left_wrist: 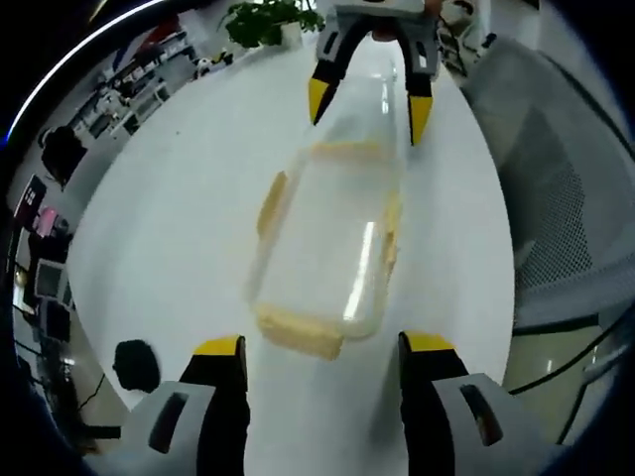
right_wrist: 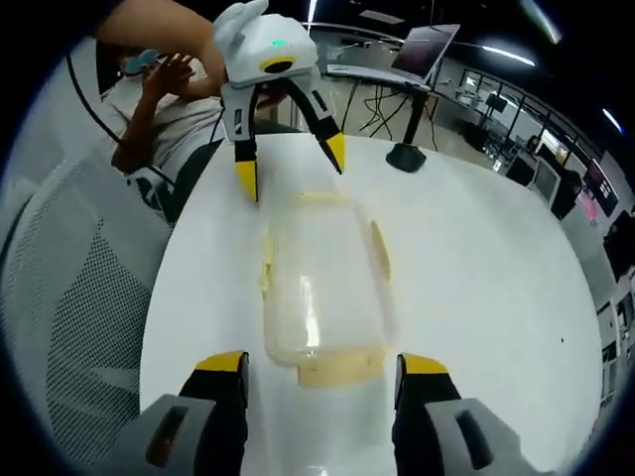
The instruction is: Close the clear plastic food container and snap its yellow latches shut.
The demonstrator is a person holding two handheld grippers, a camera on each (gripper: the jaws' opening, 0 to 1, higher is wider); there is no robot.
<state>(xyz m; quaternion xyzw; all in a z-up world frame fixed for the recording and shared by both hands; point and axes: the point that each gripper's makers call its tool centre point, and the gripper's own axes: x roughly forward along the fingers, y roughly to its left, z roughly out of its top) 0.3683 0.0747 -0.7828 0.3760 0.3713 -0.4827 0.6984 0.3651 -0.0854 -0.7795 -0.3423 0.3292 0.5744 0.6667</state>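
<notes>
Your left gripper [left_wrist: 322,357] has its jaws spread wide with nothing between them; the yellow tips sit just short of the near end of the clear container [left_wrist: 327,243], not touching it. Same story on your right gripper [right_wrist: 322,369]: jaws wide, nothing gripped, tips just off the opposite short end of the container [right_wrist: 322,288].

The container lies flat on the white table [left_wrist: 179,238], roughly mid-surface, lengthwise between your two grippers. Its lid looks seated on top, though I can't tell if it's fully pressed down. Yellow latches run along the sides: one on the short end nearest your left gripper [left_wrist: 298,332], one on the short end nearest your right gripper [right_wrist: 337,369], plus one on each long side [left_wrist: 271,203] [right_wrist: 380,248]. Can't tell whether any latch is snapped.

In the right gripper view, a mesh-backed chair [right_wrist: 69,297] sits beside the table edge, and a laptop on a stand [right_wrist: 422,55] sits at the far edge. In the left gripper view, a potted plant [left_wrist: 266,22] is near the far edge.
</notes>
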